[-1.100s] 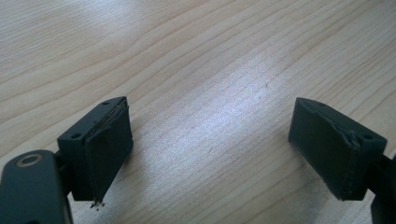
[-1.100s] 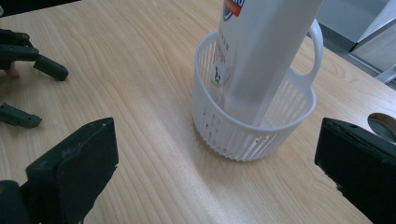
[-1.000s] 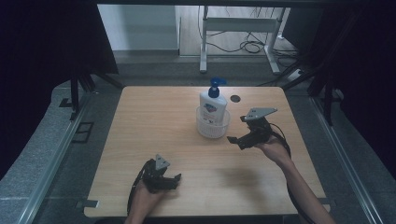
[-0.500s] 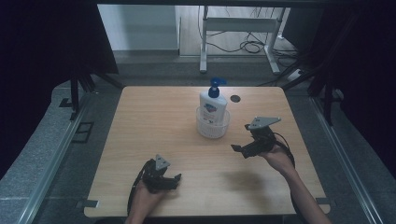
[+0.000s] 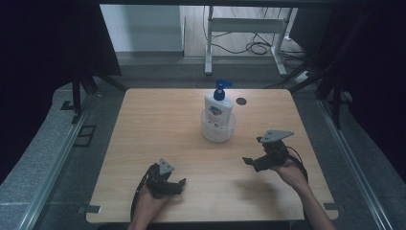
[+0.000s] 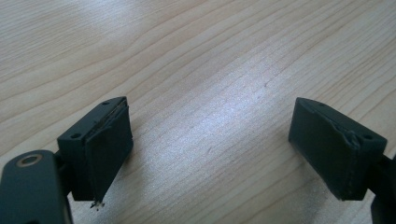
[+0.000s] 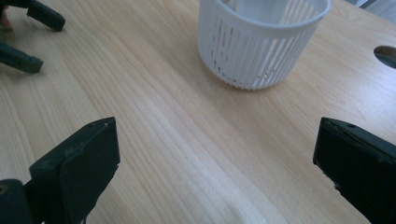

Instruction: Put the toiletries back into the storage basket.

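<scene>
So the pump bottle (image 5: 218, 106) stands upright inside the little white slotted basket (image 5: 218, 130), toward the far middle of the wooden table (image 5: 143, 124); it's got a blue pump head and a white body with a label. The right gripper (image 5: 252, 162) is held above the table on the near right side, near the basket but clearly apart from it, with nothing between its jaws; in the right gripper view they're spread wide, with the basket (image 7: 261, 44) up ahead. The left gripper (image 5: 181, 184) sits low at the near edge, well apart from the basket; its jaws are spread too – in the left gripper view there's just bare wood grain between them. There's a small dark round hole (image 5: 241, 101) in the table just right of the bottle – you can see it (image 7: 386, 55) at the edge of the right gripper view as well.
</scene>
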Demonstrator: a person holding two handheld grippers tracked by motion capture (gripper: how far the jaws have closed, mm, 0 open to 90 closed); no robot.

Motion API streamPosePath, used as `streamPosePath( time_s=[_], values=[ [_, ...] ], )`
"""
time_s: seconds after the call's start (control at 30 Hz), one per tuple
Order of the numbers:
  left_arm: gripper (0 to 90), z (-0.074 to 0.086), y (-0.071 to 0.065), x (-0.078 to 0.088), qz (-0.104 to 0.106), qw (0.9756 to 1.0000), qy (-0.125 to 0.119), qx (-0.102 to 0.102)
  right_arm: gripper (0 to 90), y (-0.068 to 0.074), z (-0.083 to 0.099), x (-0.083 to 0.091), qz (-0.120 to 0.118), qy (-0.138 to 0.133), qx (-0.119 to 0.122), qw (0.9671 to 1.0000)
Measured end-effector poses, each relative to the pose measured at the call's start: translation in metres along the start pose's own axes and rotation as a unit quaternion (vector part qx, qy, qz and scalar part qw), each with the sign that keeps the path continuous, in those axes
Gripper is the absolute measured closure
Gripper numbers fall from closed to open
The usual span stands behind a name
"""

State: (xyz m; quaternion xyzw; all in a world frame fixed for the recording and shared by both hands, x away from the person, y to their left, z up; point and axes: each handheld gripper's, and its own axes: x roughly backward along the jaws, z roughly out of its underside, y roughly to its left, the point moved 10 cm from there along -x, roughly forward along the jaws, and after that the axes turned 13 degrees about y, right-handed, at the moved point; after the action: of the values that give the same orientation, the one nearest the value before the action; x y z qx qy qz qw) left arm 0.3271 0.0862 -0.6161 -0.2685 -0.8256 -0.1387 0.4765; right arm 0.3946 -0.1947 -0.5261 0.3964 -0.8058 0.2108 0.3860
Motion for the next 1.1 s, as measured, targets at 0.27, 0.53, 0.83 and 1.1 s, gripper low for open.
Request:
streamPosePath(
  time_s=[0.27, 0.53, 0.83, 1.1],
  values=[
    [13.1, 0.0, 0.0, 0.0, 0.0, 1.0, 0.0, 0.002, 0.3, 0.005, 0.018, 0.001, 0.005, 0.003, -0.006, 1.0],
    [13.1, 0.0, 0.0, 0.0, 0.0, 1.0, 0.0, 0.0, 0.3, 0.011, 0.034, -0.006, 0.01, 0.015, -0.007, 0.9998],
    [13.1, 0.0, 0.0, 0.0, 0.0, 1.0, 0.0, 0.002, 0.4, 0.018, 0.052, -0.017, 0.006, 0.022, -0.016, 0.9996],
    [13.1, 0.0, 0.0, 0.0, 0.0, 1.0, 0.0, 0.002, 0.4, 0.022, 0.063, -0.026, 0.004, 0.025, -0.027, 0.9993]
  ],
)
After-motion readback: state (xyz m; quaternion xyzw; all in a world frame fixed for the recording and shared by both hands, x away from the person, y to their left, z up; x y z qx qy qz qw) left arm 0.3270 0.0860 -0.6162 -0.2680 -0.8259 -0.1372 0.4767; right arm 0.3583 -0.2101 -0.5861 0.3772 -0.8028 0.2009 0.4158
